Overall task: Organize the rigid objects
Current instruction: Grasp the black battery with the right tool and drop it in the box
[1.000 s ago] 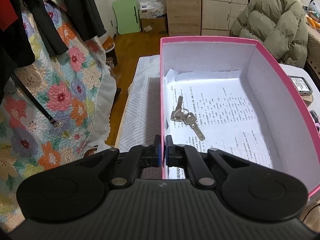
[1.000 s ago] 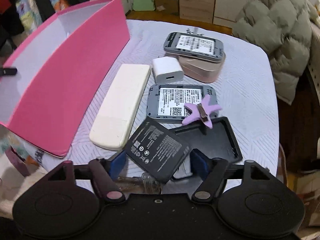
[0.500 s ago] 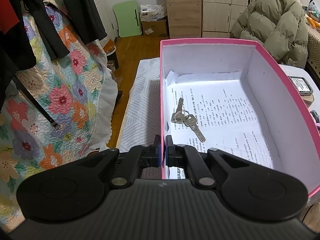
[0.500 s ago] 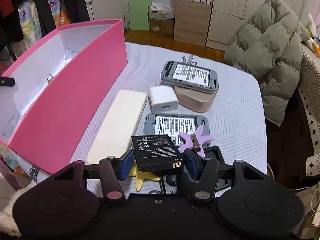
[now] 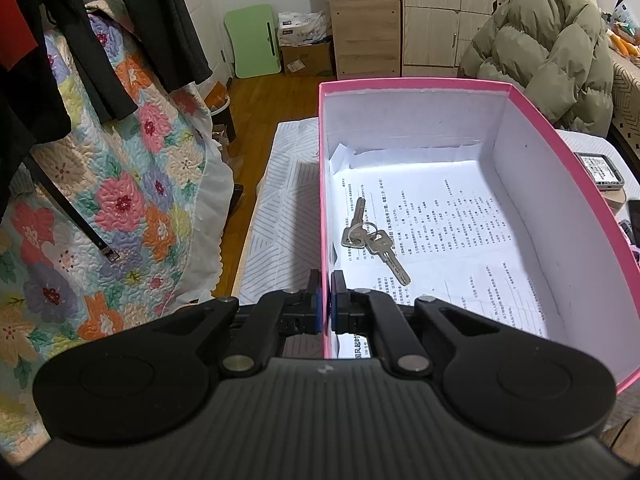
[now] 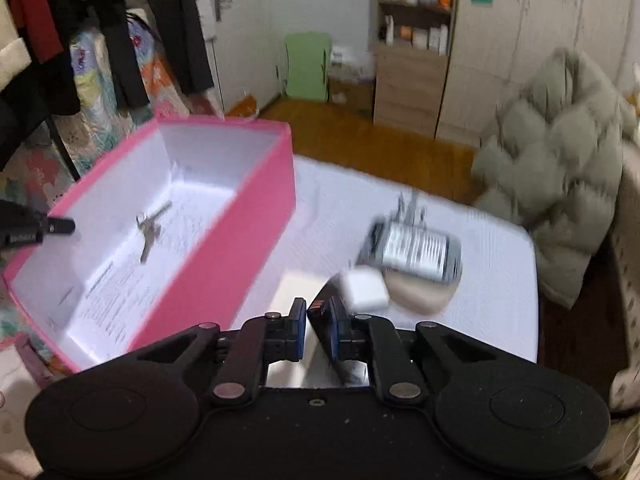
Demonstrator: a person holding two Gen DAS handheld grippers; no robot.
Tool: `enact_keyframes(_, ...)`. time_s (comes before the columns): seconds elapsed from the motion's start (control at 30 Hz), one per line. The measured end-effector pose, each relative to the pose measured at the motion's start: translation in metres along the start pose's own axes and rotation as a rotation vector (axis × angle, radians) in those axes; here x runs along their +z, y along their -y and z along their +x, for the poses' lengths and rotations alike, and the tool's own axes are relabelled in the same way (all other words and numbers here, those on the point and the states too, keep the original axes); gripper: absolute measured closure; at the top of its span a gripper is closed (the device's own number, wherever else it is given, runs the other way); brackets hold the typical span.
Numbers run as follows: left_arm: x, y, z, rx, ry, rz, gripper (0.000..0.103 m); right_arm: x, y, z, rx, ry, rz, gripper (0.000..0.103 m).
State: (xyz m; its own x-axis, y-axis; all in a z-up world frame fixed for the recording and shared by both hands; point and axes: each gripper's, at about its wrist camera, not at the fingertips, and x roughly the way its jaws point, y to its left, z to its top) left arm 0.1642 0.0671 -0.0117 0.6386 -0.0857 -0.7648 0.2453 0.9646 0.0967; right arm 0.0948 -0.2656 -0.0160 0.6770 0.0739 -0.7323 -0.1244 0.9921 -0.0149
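Observation:
A pink box (image 5: 560, 148) with a white paper-lined inside holds a bunch of keys (image 5: 370, 240). My left gripper (image 5: 325, 304) is shut on the box's near left wall. In the right wrist view the box (image 6: 240, 248) is at the left with the keys (image 6: 150, 228) inside. My right gripper (image 6: 318, 320) is shut on a flat black battery (image 6: 320, 312), held edge-on above the table, right of the box. The view is blurred by motion.
On the white tablecloth (image 6: 492, 280) lie a white charger cube (image 6: 366, 290), a grey device (image 6: 416, 250) on a pinkish case, and a cream bar (image 6: 292, 288). A green puffer coat (image 6: 560, 184) is at the right. A floral quilt (image 5: 112, 200) hangs left.
My right gripper closed on the black battery, lifted it off the table, turned it edge-on and swung towards the pink box. My left gripper keeps its hold on the box wall.

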Motion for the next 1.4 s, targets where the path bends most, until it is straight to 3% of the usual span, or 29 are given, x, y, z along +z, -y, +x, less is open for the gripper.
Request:
enact_keyframes(0.03,0.0,0.0,0.0,0.0,0.0,0.0,0.1,0.007,-0.004,0.0,-0.01,0.015,-0.028,0.093)
enact_keyframes(0.13,0.0,0.0,0.0,-0.002,0.004,0.0,0.1,0.018,-0.002,0.009,0.076,-0.017,0.014,0.094)
enact_keyframes(0.4,0.001,-0.002,0.0,-0.012,0.009,-0.001,0.1,0.016,-0.004,0.012,0.08,-0.016,0.027,0.094)
enact_keyframes(0.63,0.001,0.001,0.001,-0.012,0.013,0.005,0.1,0.05,-0.029,-0.028,0.095,0.108,-0.057,0.094)
enact_keyframes(0.83,0.0,0.001,0.0,-0.018,0.013,0.003,0.1,0.088,-0.068,-0.048,0.211,0.191,-0.148,0.094)
enact_keyframes(0.97,-0.001,-0.001,0.0,-0.028,0.011,-0.009,0.101,0.099,-0.093,-0.02,0.329,0.129,-0.151,0.094)
enact_keyframes(1.17,0.0,-0.002,0.0,-0.028,0.01,-0.003,0.101,0.099,-0.122,0.065,0.452,-0.078,-0.064,0.094)
enact_keyframes(1.3,-0.001,-0.002,0.0,-0.03,0.009,-0.003,0.101,0.099,-0.123,0.116,0.418,-0.159,-0.004,0.094)
enact_keyframes(1.4,-0.001,-0.002,0.0,-0.034,0.005,-0.005,0.101,0.094,-0.111,0.126,0.371,-0.126,0.06,0.086)
